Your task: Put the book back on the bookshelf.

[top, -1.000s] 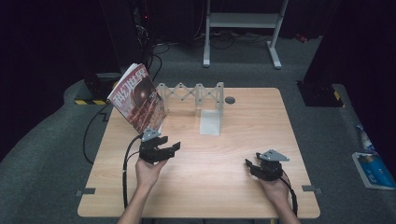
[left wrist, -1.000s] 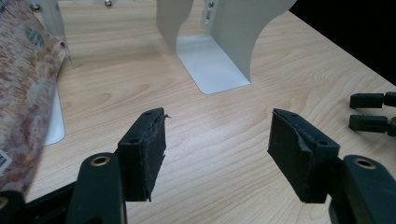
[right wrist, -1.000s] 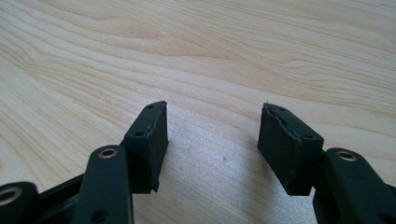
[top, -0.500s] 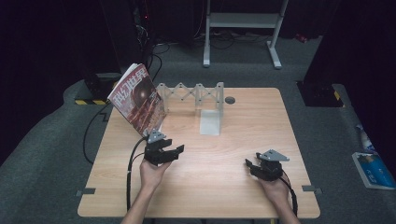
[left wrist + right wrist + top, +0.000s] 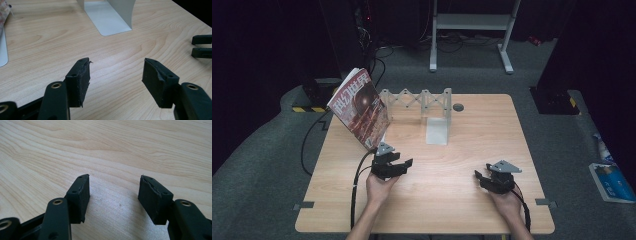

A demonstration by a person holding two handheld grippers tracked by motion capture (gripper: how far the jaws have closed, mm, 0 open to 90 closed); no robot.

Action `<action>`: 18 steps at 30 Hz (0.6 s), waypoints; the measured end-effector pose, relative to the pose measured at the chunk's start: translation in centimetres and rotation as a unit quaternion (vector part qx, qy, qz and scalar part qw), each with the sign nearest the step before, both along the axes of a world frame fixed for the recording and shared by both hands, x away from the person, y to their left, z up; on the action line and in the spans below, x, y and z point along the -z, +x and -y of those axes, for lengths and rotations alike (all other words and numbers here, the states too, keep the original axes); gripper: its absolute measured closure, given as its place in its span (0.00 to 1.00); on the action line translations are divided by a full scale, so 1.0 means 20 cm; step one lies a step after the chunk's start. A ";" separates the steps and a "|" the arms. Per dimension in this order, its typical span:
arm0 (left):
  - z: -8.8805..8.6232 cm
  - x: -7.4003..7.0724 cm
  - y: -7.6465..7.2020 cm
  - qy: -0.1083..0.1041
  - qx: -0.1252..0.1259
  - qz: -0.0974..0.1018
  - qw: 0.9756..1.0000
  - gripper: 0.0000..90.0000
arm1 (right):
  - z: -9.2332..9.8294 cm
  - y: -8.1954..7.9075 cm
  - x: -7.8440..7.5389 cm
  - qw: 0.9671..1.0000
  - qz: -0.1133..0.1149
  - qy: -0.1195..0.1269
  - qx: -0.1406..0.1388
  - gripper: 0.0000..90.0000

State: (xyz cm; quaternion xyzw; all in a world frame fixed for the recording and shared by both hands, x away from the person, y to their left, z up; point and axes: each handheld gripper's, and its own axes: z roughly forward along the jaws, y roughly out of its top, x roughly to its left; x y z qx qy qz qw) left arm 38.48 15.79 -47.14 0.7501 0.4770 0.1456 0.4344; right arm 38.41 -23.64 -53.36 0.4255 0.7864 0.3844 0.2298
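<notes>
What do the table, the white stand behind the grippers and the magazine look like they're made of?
The table looks like light wood or wood-look laminate: visible grain, smooth matte top. The stand looks like thin bent sheet metal painted white: flat foot, curved bend, soft sheen. The magazine is paper with a glossy printed cover, leaning against the stand's left end.

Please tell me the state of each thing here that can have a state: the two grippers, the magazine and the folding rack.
left gripper: open, empty, above table
right gripper: open, empty
magazine: closed, standing tilted at the rack's left end
folding rack: stretched out, upright
</notes>
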 end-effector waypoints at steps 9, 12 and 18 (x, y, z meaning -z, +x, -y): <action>0.03 0.04 0.01 0.006 0.000 -0.004 1.000 0.43 | 0.00 0.00 0.00 1.000 0.000 0.000 0.000 0.47; 0.04 0.06 0.02 0.011 0.001 -0.007 1.000 0.43 | 0.00 0.00 0.00 1.000 0.000 0.000 0.000 0.47; 0.05 0.09 0.03 0.008 -0.002 -0.008 1.000 0.43 | 0.00 0.00 0.00 1.000 0.000 0.000 0.000 0.47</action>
